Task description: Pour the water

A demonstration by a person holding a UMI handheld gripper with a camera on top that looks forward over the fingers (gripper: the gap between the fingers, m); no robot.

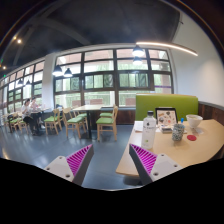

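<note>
We are noting the gripper (112, 162) standing wide apart, its pink pads (78, 160) holding nothing between them. We are judging the task to be at the approach step, with no grasp yet made. The water bottle (149, 131) is standing upright near the front edge of the wooden table (205, 148), beyond the right finger. A white cup (193, 122) is sitting toward the table's far edge, with a small glass (178, 131) between them. The next move is calling for advancing rightward and centring the bottle between the fingers before closing.
</note>
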